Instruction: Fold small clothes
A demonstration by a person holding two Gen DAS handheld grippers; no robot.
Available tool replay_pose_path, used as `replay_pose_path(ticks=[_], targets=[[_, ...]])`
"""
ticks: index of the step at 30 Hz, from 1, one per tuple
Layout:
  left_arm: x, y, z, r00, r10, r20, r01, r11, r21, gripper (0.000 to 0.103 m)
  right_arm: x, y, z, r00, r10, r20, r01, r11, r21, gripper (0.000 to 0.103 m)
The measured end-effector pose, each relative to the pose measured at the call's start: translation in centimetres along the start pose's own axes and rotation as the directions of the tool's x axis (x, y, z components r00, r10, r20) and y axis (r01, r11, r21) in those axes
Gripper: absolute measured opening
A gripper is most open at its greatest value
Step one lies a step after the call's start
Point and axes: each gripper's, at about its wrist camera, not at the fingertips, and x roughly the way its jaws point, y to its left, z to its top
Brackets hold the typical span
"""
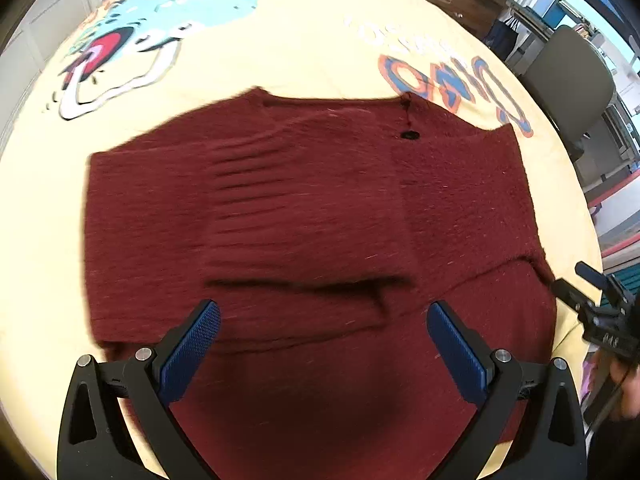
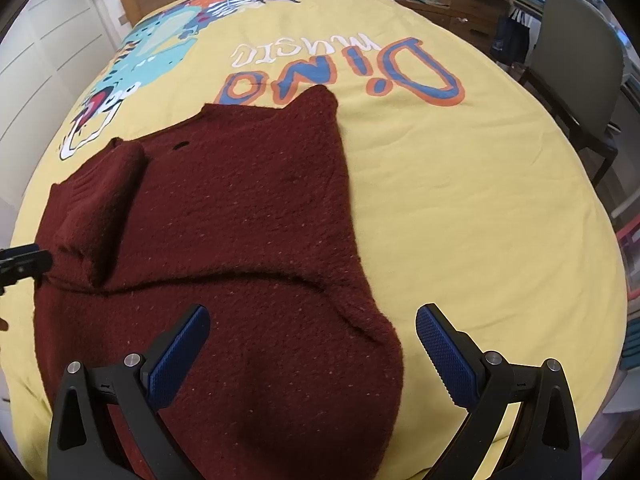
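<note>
Sweater [image 1: 304, 216] lies flat on the bed [image 2: 460, 200], long axis crosswise, directly under both wide-open, empty hand-held grippers: left [image 1: 323, 344] over its middle, right [image 2: 313, 344] nearer its right edge.

left tongs [image 1: 323, 322]: spread, empty | maroon sweater [image 1: 312, 208]: partly folded on yellow bedspread [image 1: 280, 52]

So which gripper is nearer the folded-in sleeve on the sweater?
Left. The left gripper hangs open right above the sleeve. The right gripper is open over the sweater's other side, near its edge, farther away.
</note>
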Motion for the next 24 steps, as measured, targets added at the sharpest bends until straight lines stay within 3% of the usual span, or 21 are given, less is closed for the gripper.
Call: replay_pose_path(ticks=[7,9,13,15,17,21,24], targets=[[-2.4,7.5,-3.4,0.994,0.099,0.056,-0.093,0.992,-0.089,0.102,0.4,1.5,-0.5,1.000,0.010,-0.016,-0.011,0.999,-0.043,0.103],[-2.0,10.1,-4.4,0.989,0.142,0.030,-0.137,0.982,-0.134,0.102,0.8,2.1,-0.5,1.000,0.013,-0.024,-0.014,0.999,-0.050,0.103],[-0.4,13.6,-5.9,0.987,0.161,-0.018,-0.162,0.970,-0.184,0.099,1.5,3.1,-0.7,0.999,0.019,-0.041,-0.022,0.998,-0.064,0.103],[0.7,14.4,-6.2,0.985,0.169,-0.031,-0.172,0.968,-0.184,0.093,2.0,3.7,-0.8,0.998,0.015,-0.053,-0.019,0.997,-0.076,0.103],[1.4,14.6,-6.1,0.986,0.166,-0.009,-0.165,0.971,-0.171,0.073,2.4,4.3,-0.8,0.998,0.003,-0.065,-0.009,0.995,-0.095,0.103],[2.4,14.3,-5.3,0.981,0.194,0.020,-0.188,0.970,-0.152,0.070,3.1,5.5,-0.5,0.996,-0.022,-0.082,0.011,0.991,-0.131,0.103],[2.4,13.9,-4.9,0.983,0.179,0.042,-0.171,0.976,-0.138,0.054,2.8,6.9,0.3,0.997,-0.023,-0.073,0.011,0.987,-0.159,0.103]])
